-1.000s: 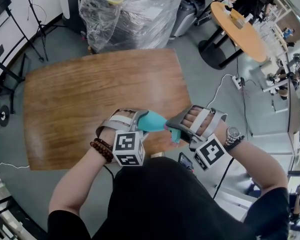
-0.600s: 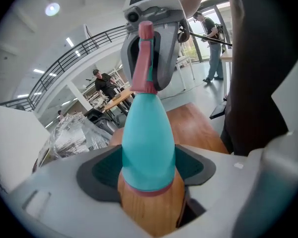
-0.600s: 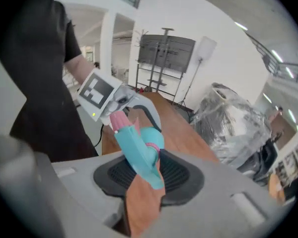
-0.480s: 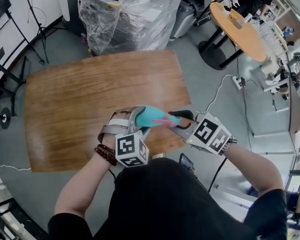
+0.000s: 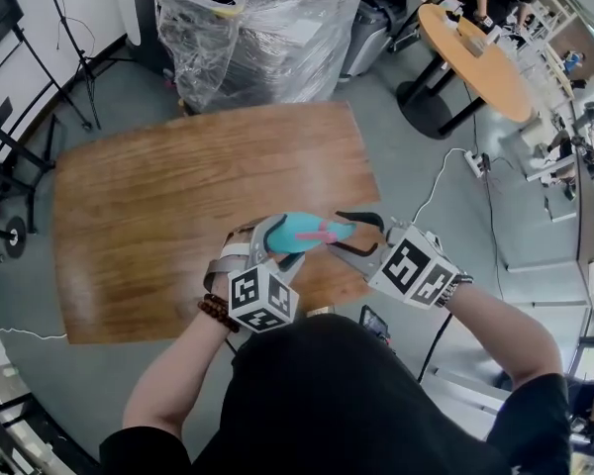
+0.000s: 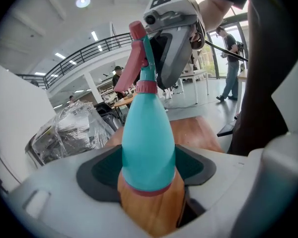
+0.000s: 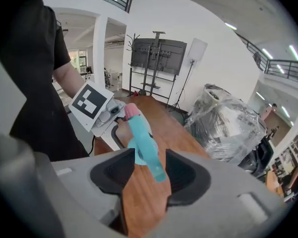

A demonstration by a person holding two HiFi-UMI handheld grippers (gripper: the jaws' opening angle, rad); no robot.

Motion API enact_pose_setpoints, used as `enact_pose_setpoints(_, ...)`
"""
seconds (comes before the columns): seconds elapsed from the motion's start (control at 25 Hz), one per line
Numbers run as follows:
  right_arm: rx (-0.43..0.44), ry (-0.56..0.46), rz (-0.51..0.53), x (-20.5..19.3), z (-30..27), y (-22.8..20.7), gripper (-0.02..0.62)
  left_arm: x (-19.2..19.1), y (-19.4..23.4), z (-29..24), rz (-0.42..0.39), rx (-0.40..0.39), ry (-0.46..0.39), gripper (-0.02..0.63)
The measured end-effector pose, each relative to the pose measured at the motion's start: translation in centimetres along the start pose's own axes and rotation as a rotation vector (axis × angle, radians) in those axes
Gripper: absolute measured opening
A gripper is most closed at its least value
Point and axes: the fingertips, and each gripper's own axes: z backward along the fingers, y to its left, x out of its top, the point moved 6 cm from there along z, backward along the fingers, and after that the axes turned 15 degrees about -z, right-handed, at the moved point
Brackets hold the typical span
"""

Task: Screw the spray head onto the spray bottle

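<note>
One teal plastic spray bottle [image 6: 146, 138] sits pinched in the left gripper [image 5: 277, 243]. The right gripper's [image 7: 149, 175] jaws have just been opening and stand spread around the bottle's pink-and-teal spray head [image 7: 139, 133].

Open hall, fitted out as a lab or office. Ahead of my right claw [image 5: 345, 234]: wooden table [image 5: 178, 206], plastic-wrapped load [image 5: 257, 28], screen on stand [image 7: 158, 56]. Further right: round table [image 5: 470, 52]. Overhead: mezzanine railing [image 6: 84, 58].

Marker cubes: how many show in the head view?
2. One marker cube sits on the left tongs, which grip the spray bottle; the other on the right tongs, whose jaws have just been opening around the spray head. None seems hidden.
</note>
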Motion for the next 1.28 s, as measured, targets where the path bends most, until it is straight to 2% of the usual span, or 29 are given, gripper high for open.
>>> enact_pose_setpoints(0.28, -0.078, -0.091, -0.005, 1.8, 0.5, -1.8, 0.181, -2.6, 1.2, -0.9, 0.213, 0.065, -0.069, 0.359)
enact_pose_setpoints(0.4, -0.106, -0.134, -0.025, 2.7, 0.5, -2.4, 0.181, -4.1, 2.3, -1.3, 0.299, 0.119, -0.079, 0.36)
enact_pose_setpoints(0.56, -0.114, -0.165, -0.048, 3.1, 0.1, -2.4, 0.181, -7.1, 3.9, -2.2, 0.444, 0.206, -0.058, 0.36)
enact_pose_setpoints(0.76, -0.114, -0.141, -0.053, 3.0, -0.5, -1.5, 0.18, -11.3, 5.0, -3.6, 0.581, 0.281, -0.011, 0.36)
enact_pose_setpoints(1.0, -0.086, -0.153, -0.11, 1.8, -1.9, -1.0, 0.179, -14.9, 5.9, -5.0, 0.625, 0.314, 0.046, 0.36)
enact_pose_setpoints(1.28, -0.076, -0.134, -0.148, 0.5, -2.8, -0.6, 0.179, -17.0, 5.6, -6.2, 0.639, 0.313, 0.082, 0.36)
